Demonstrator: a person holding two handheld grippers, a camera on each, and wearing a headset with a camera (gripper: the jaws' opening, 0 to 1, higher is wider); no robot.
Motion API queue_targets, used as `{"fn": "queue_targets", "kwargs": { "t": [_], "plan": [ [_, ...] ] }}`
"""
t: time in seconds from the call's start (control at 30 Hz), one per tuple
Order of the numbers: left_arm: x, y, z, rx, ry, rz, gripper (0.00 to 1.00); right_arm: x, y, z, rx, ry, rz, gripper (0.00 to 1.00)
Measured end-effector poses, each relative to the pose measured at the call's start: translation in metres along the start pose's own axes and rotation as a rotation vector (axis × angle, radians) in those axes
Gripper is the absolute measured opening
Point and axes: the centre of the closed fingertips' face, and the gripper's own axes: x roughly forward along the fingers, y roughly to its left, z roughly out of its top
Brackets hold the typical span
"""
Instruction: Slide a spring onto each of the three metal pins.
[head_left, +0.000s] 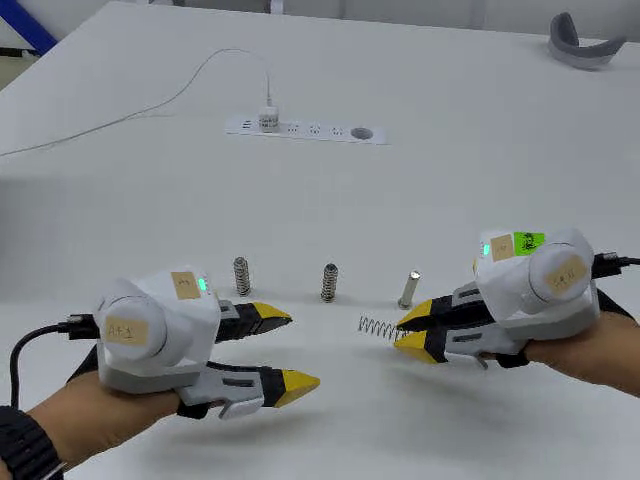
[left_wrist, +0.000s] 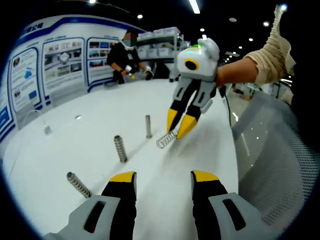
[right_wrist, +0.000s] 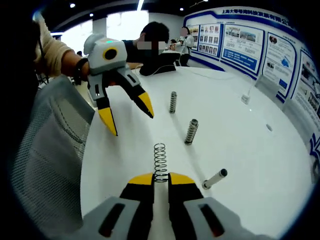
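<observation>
Three metal pins stand in a row on the white table. The left pin (head_left: 241, 276) and the middle pin (head_left: 329, 282) each wear a spring. The right pin (head_left: 409, 289) is bare. My right gripper (head_left: 408, 333) is shut on one end of a loose spring (head_left: 379, 327), which sticks out leftward, low over the table in front of the bare pin. In the right gripper view the spring (right_wrist: 160, 161) points forward from the gripper (right_wrist: 160, 179), with the bare pin (right_wrist: 214, 179) to its right. My left gripper (head_left: 294, 347) hangs open in front of the left pin, holding nothing.
A white power strip (head_left: 305, 129) with a plugged-in cable lies further back on the table. A grey headset-like object (head_left: 583, 42) rests at the far right corner. People stand beyond the table's far end in the gripper views.
</observation>
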Motion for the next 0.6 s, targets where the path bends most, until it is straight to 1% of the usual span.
{"fn": "queue_targets", "kwargs": {
  "t": [0.13,0.3,0.43,0.6],
  "plan": [
    [0.003,-0.003,0.002,0.013,0.000,-0.013,0.43,0.003,0.007,0.009,-0.037,-0.004,0.022,0.12],
    [0.005,-0.007,0.003,0.025,0.002,-0.028,0.41,0.007,0.015,0.015,-0.079,0.004,0.053,0.12],
    [0.008,-0.011,0.004,0.040,0.003,-0.043,0.38,0.010,0.023,0.017,-0.122,0.022,0.077,0.12],
    [0.011,-0.016,0.006,0.061,0.006,-0.065,0.33,0.012,0.029,0.019,-0.148,0.031,0.099,0.12]
  ]
}}
